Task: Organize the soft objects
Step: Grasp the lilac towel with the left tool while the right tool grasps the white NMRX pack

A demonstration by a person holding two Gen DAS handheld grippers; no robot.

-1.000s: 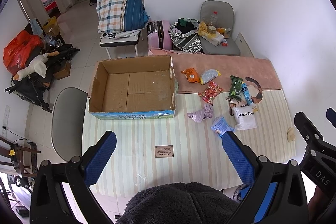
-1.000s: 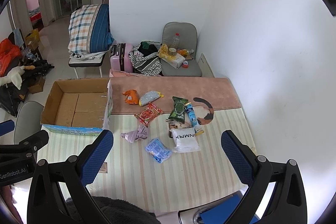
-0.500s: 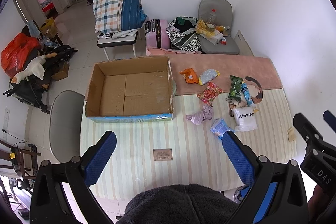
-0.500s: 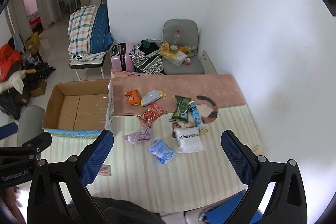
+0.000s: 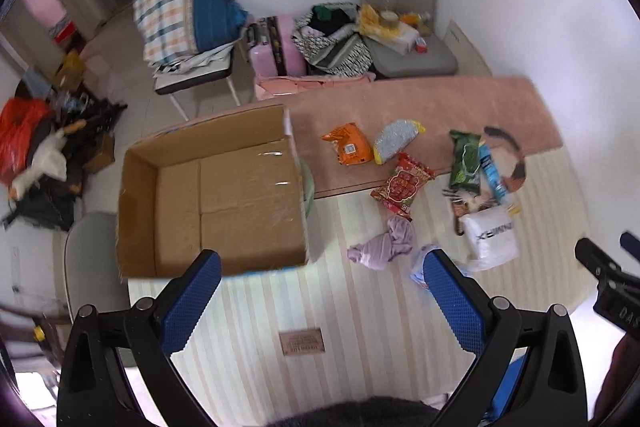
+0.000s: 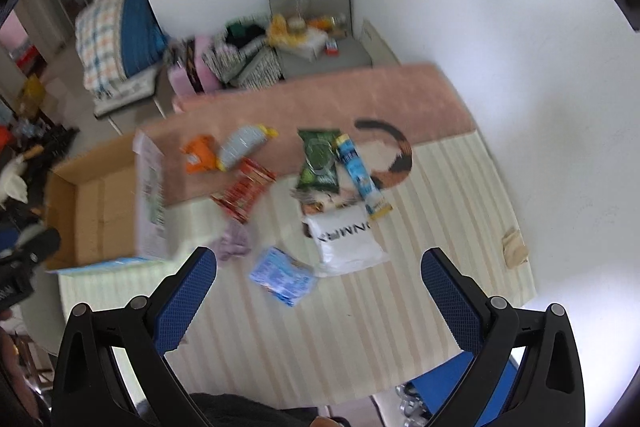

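An open, empty cardboard box (image 5: 224, 195) stands on the left of the striped table (image 5: 360, 319). Right of it lie soft items: a crumpled purple cloth (image 5: 384, 245), a white packet (image 5: 492, 237), a light blue packet (image 6: 282, 277), a red snack bag (image 5: 402, 185), an orange bag (image 5: 350, 149), a grey-yellow bag (image 5: 394, 145), a green packet (image 5: 464, 163) and a blue tube (image 5: 492, 175). My left gripper (image 5: 320, 303) is open and empty, high above the table's near side. My right gripper (image 6: 320, 299) is open and empty above the packets.
A pink mat (image 5: 420, 111) covers the table's far strip. A small brown tag (image 5: 302, 341) lies near the front edge. Beyond the table stand a grey chair (image 5: 404, 39) with clutter, a pink suitcase (image 5: 276, 47) and a chair with a plaid bundle (image 5: 184, 11). A white wall is at right.
Both grippers have moved forward and down toward the table, so the box and packets look larger. Both stay open and empty. Nothing on the table has moved.
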